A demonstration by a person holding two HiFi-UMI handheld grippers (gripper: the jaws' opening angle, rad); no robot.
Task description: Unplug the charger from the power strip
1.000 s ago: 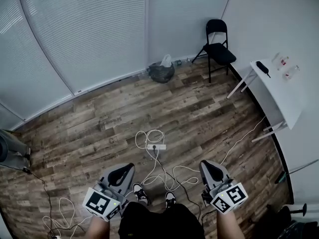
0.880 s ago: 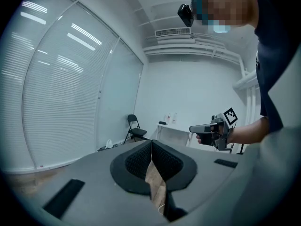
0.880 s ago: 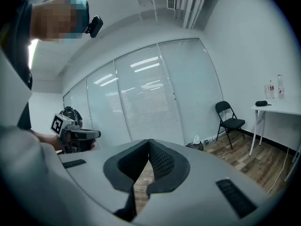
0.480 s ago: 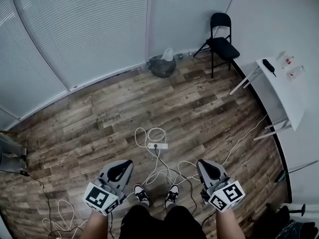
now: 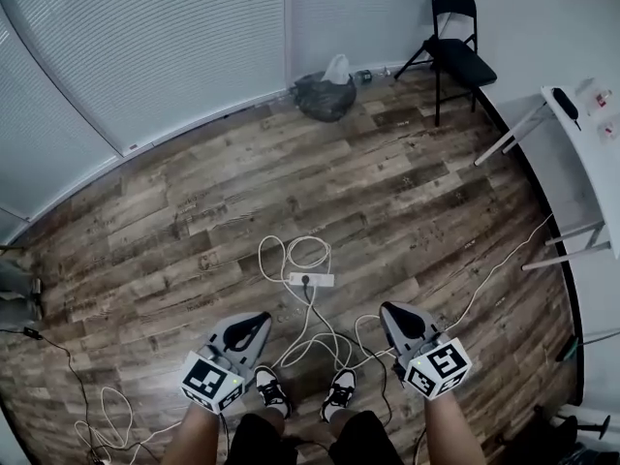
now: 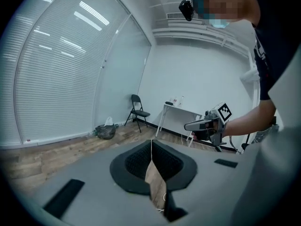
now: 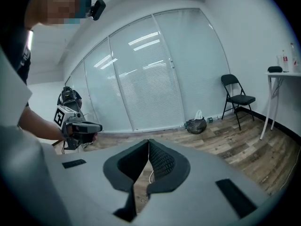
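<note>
Head view: power strip (image 5: 312,280) lies on the floor (image 5: 407,192), long axis left-right, far of both grippers and between them. Charger (image 5: 306,280) seems to be the dark plug near its left end. Left gripper (image 5: 254,324) looks slightly nearer than right gripper (image 5: 393,316). Both have jaws together, empty.

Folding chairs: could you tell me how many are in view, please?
1: a black folding chair by the far wall, near the white table; others may be unseen.
</note>
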